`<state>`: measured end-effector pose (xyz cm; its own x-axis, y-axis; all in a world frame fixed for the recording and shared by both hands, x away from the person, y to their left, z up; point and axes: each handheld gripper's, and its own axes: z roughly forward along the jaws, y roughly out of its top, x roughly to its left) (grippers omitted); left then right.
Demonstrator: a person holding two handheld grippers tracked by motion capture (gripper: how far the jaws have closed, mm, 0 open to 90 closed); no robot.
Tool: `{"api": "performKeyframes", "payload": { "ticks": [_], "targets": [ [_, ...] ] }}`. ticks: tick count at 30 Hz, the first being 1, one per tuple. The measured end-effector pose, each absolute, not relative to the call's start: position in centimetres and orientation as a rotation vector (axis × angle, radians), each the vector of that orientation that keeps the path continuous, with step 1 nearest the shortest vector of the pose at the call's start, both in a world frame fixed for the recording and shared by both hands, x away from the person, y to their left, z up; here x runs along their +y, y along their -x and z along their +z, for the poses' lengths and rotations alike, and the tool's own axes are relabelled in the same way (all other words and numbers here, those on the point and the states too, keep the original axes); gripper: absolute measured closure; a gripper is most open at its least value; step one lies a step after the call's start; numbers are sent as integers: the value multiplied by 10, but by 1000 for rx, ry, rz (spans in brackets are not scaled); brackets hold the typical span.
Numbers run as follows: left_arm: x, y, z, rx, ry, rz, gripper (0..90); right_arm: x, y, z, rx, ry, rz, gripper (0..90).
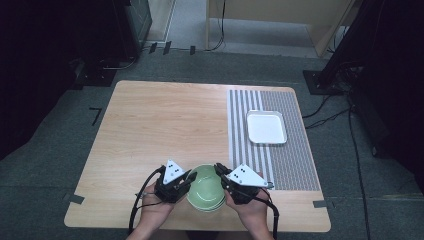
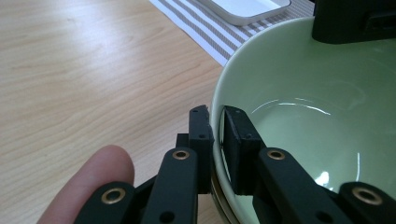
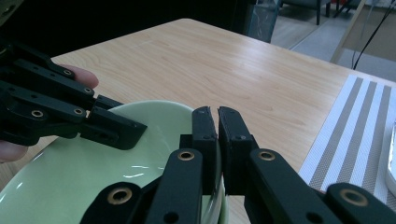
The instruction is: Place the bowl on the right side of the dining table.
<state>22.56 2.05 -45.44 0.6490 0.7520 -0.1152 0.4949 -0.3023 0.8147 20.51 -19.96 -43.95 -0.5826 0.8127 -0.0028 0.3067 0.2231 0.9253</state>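
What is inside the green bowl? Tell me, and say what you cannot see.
The bowl holds nothing but one jaw of each gripper, left gripper and right gripper, each clamped on the rim. Its glazed inside shows bare. The jaws hide the near rim, and what lies under the bowl is hidden.

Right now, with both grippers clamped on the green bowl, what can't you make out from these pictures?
- How many bowls are stacked: in the high view the layered near rim is too small to count.
- The bowl's underside and whether it rests on the table: hidden by the bowl itself.
- Right gripper: its own jaws hide the rim it pinches.
- Left gripper: its arms hide the lower rim.
- White tray: cut off by the top edge in the left gripper view.
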Motion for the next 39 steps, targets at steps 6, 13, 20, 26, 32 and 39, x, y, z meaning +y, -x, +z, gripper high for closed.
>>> {"api": "performKeyframes", "payload": {
  "ticks": [6, 13, 20, 26, 32, 39],
  "targets": [
    [23, -221, -445, 938, -1919, 420, 837, -203, -205, -437, 2010, -1024, 1377, 861],
    [20, -213, -441, 904, -1911, 518, 836, -205, -205, -435, 2003, -1052, 1415, 840],
    [24, -211, -435, 902, -1867, 546, 835, -203, -208, -437, 2024, -1164, 1390, 732],
    [27, -208, -428, 899, -1815, 592, 834, -199, -211, -440, 2063, -1248, 1358, 673],
    [28, -203, -424, 870, -1775, 620, 828, -193, -208, -440, 2061, -1249, 1353, 711],
    [21, -192, -421, 802, -1747, 707, 818, -192, -198, -442, 1893, -1250, 1336, 840]
  ]
}}
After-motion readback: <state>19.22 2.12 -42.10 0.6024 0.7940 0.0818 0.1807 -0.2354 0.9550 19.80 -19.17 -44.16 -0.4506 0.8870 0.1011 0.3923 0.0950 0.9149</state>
